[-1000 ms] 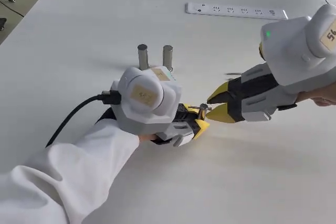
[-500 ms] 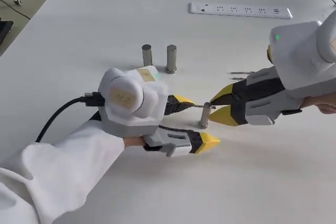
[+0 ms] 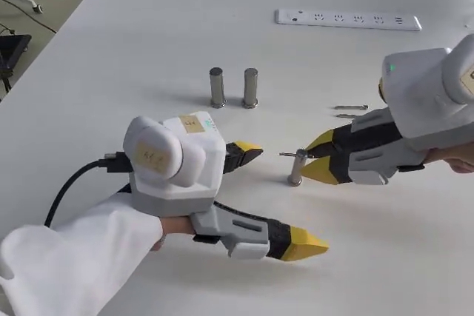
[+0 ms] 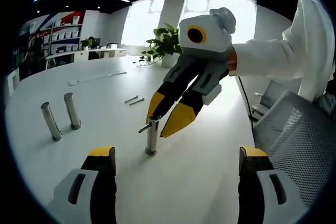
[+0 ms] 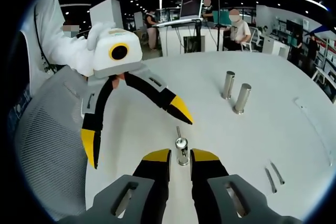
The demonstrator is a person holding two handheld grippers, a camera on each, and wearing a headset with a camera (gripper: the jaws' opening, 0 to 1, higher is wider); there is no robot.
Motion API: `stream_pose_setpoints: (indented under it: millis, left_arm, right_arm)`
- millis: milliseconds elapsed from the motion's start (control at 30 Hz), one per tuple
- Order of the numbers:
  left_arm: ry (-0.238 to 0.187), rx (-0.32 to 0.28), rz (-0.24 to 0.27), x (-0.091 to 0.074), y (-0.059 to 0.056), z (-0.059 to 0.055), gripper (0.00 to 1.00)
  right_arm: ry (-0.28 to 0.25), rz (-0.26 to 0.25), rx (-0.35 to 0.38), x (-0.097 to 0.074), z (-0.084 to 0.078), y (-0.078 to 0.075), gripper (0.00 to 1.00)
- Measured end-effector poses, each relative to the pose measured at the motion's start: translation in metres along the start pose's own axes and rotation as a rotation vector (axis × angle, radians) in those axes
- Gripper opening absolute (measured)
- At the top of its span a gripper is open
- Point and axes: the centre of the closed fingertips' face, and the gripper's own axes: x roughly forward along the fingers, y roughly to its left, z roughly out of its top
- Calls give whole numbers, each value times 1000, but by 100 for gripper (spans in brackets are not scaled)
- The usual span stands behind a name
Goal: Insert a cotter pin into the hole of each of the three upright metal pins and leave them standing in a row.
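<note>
While fingers (image 3: 304, 240) of the left gripper (image 3: 287, 197) gape wide, empty, the right gripper's (image 3: 316, 156) part narrowly at the metal pin (image 3: 297, 168).

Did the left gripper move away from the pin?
Yes. The left gripper has pulled back from the standing pin, toward the person, and its fingers are now open.

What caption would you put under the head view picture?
Open left gripper and right gripper flank a standing metal pin with a cotter pin through its top; two bare pins behind.

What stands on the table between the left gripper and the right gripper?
An upright metal pin with a cotter pin through its top; the head view and the left gripper view show it.
</note>
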Motion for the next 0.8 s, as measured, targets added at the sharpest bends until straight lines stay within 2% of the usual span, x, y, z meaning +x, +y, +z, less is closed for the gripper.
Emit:
stream_pose_setpoints:
  millis: [167,267,333,433,600,800]
  left_arm:
    - [18,9,-4,-6,-4,-4,99]
    - [15,7,-11,-8,-7,-4,99]
    - [33,30,-5,-10,-8,-5,99]
    - [41,28,-6,-12,-9,-7,99]
    - [31,29,10,-20,-9,-7,99]
    - [18,21,28,-27,-4,-3,99]
  right_arm:
    - [2,8,1,4,-2,2,10]
    - [0,10,1,5,-1,2,8]
    - [1,8,2,6,-1,1,7]
    - [-2,-1,3,7,-1,-1,6]
    - [-13,-5,-1,8,1,-1,5]
    - [-2,4,-65,6,6,-6,4]
